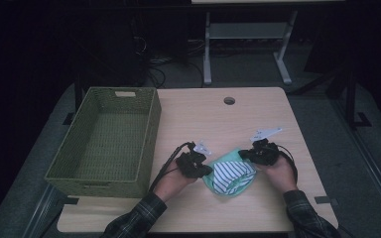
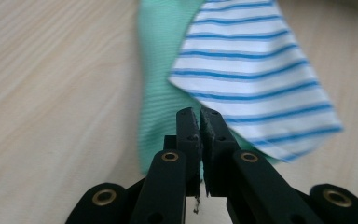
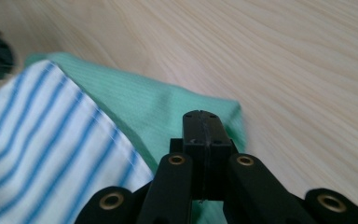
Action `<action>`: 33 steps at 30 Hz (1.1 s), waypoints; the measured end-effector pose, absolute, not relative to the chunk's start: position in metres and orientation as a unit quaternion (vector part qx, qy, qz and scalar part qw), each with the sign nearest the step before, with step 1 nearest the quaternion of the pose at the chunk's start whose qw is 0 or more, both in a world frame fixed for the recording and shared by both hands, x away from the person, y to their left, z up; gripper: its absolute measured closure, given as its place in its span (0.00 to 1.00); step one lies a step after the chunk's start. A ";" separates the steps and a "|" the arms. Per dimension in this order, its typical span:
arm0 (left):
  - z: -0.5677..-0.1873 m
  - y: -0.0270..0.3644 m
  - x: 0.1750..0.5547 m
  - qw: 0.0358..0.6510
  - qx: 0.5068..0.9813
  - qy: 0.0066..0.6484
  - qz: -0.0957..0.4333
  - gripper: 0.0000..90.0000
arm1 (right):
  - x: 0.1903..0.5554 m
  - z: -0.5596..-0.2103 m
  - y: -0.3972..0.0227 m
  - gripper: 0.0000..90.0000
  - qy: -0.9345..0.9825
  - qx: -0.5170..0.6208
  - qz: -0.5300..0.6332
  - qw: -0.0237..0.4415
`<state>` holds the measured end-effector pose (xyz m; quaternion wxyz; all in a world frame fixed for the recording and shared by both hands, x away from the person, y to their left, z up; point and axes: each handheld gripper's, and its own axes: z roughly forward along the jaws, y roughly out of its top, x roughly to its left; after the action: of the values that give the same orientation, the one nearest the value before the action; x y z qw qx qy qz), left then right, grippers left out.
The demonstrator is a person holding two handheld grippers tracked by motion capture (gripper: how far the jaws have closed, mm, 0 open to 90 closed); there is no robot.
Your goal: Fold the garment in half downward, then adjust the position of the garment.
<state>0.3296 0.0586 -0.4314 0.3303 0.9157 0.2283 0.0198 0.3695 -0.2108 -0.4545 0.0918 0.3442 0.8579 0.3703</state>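
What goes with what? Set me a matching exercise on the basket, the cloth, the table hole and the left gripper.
Things:
1. basket
2. cloth
3. table hole
4. left gripper

Descriptions:
A. green with a blue-striped white part
B. near the table's far edge
C. olive woven, at the table's left
D. jaws shut at the cloth's left edge

Pairs: 1-C, 2-A, 3-B, 4-D

Left gripper (image 1: pixel 204 170) and right gripper (image 1: pixel 244 154): jaws closed, forearms angled inward.

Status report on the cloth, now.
Left gripper shut on cloth edge. Right gripper shut on its green edge. Cloth on table, basket to left. Nothing in the way.
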 end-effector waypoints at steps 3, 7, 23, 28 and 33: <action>-0.433 0.058 0.320 0.328 0.919 0.218 0.014 0.96 | 0.369 -0.457 -0.219 1.00 0.856 0.352 0.367 0.093; -0.439 0.056 0.313 0.319 0.923 0.214 0.006 0.96 | 0.369 -0.461 -0.223 1.00 0.857 0.356 0.362 0.089; -0.453 0.058 0.324 0.293 0.929 0.226 0.018 0.97 | 0.360 -0.467 -0.222 1.00 0.870 0.345 0.344 0.081; -0.453 0.060 0.334 0.289 0.927 0.235 0.028 0.97 | 0.350 -0.466 -0.224 1.00 0.872 0.343 0.340 0.077; -0.453 0.060 0.347 0.287 0.925 0.247 0.045 0.98 | 0.339 -0.465 -0.223 1.00 0.878 0.334 0.335 0.076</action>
<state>0.3472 0.0605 -0.4529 0.2868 0.9246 0.2467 0.0453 0.3388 -0.2232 -0.4649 0.0762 0.3345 0.8776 0.3348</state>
